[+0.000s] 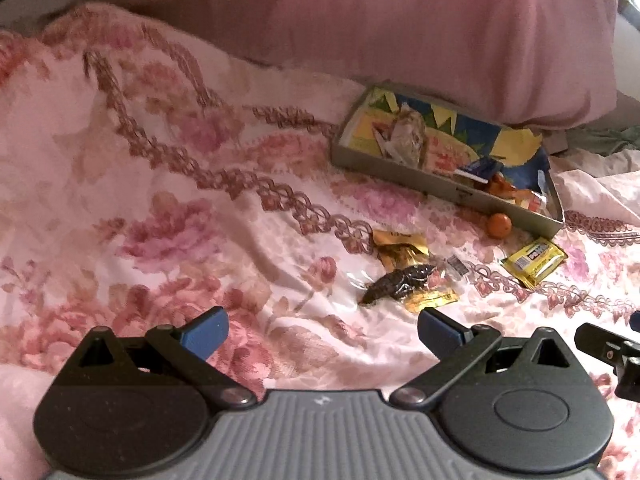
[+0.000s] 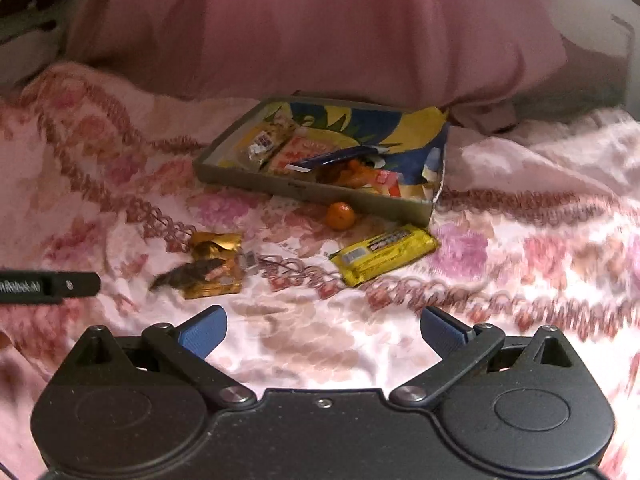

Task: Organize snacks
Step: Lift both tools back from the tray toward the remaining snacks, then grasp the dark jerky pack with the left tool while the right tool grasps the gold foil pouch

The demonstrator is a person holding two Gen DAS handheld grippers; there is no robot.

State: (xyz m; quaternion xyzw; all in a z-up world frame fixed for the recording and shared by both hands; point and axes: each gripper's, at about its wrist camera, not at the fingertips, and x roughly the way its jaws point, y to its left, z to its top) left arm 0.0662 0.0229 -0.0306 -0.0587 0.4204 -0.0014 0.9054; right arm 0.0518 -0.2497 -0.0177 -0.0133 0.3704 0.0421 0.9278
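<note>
Pink floral bedspread (image 1: 168, 200) is filling both views, and you are holding both grippers over it with nothing between the fingers: the left gripper (image 1: 322, 330) is gaping wide at the bottom of its frame, and the right gripper (image 2: 323, 330) is spread just as wide. A grey cardboard tray (image 2: 256, 182) is sitting in the upper middle of the right view, against a pink pillow (image 2: 340, 28), with several wrappers lying inside. A small orange (image 2: 340, 215) is resting just beside the tray's front wall. Lower right of it, a yellow bar (image 2: 384, 254) is lying on the bedspread, and to the left a gold wrapper (image 2: 216, 244) is touching a dark snack (image 2: 188, 274).
</note>
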